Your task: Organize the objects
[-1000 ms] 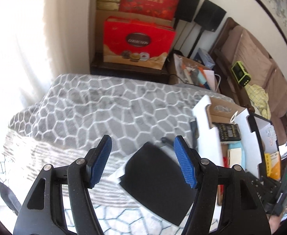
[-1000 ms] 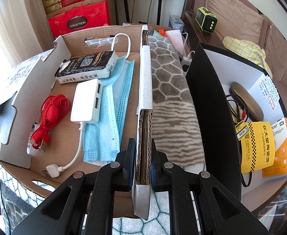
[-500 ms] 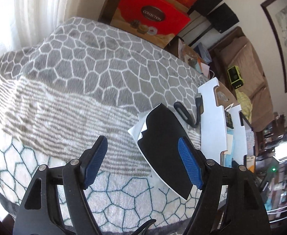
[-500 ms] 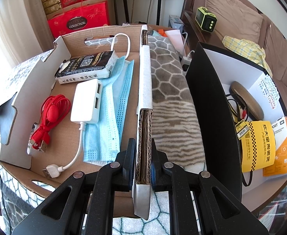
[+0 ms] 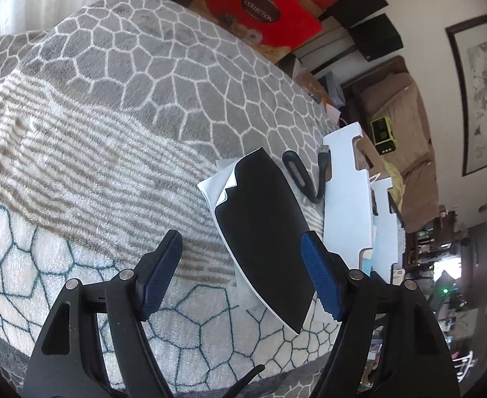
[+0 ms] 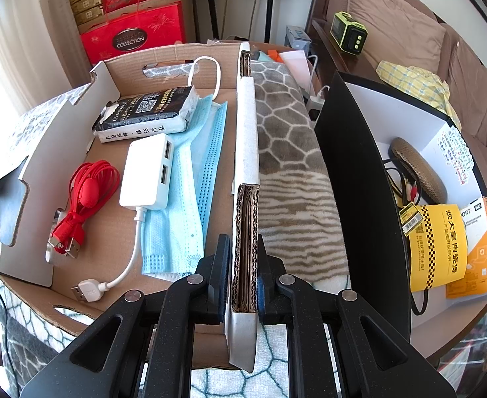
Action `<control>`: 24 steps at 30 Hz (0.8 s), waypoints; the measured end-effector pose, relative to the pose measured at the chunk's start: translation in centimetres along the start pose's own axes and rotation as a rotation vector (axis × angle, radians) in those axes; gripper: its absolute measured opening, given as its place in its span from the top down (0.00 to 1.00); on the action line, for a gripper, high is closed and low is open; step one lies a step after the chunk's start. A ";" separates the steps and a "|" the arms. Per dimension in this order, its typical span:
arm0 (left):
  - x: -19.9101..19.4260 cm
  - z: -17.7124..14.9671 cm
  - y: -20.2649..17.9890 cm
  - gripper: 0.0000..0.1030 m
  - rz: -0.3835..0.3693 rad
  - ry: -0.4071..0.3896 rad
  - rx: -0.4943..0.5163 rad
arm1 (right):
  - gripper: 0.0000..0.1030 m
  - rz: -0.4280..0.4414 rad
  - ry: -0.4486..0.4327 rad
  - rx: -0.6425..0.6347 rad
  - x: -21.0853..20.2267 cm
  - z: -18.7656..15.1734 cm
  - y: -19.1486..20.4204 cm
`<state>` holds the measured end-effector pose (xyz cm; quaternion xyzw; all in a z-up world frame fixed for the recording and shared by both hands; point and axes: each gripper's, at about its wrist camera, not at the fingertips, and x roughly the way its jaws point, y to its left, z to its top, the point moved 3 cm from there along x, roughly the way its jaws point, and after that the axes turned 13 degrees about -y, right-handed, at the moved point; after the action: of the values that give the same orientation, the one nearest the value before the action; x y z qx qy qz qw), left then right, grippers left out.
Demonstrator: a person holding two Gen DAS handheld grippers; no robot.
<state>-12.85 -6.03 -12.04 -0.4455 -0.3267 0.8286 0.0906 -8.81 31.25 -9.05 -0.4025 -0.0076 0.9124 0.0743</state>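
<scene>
My left gripper (image 5: pixel 240 275) is open above the blanket, its right finger beside a flat black-and-white packet (image 5: pixel 263 219) lying there. A black cable (image 5: pixel 305 175) lies just beyond the packet, against the cardboard box's white wall (image 5: pixel 346 199). My right gripper (image 6: pixel 242 285) is shut on the near right wall of the cardboard box (image 6: pixel 245 152). Inside the box lie a red cable bundle (image 6: pixel 84 199), a white USB hub (image 6: pixel 147 172), blue face masks (image 6: pixel 190 179) and a black packet (image 6: pixel 147 112).
A patterned grey-white blanket (image 5: pixel 110 116) covers the surface. To the right stands a black-and-white box (image 6: pixel 359 179) holding a yellow packet (image 6: pixel 439 248), an orange packet and cables. Red gift boxes (image 6: pixel 134 36), speakers and a brown sofa (image 6: pixel 409 33) stand behind.
My left gripper has tilted and swung down and right over the blanket, closer to the black-and-white packet. The right gripper has stayed still on the box wall.
</scene>
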 end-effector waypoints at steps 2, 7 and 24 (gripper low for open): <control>0.1 0.3 0.1 0.33 -0.003 0.000 -0.015 | 0.88 0.000 0.000 0.000 0.0 0.0 0.0; 0.8 0.7 0.2 0.39 -0.010 0.009 -0.042 | 0.88 0.000 0.000 0.000 0.0 0.0 0.0; 1.6 1.3 0.0 0.93 -0.023 0.012 -0.037 | 0.88 -0.003 0.000 0.002 0.0 0.0 0.0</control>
<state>-14.84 -5.93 -12.61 -0.4482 -0.3464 0.8187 0.0936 -8.86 31.25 -9.04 -0.4024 -0.0072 0.9123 0.0763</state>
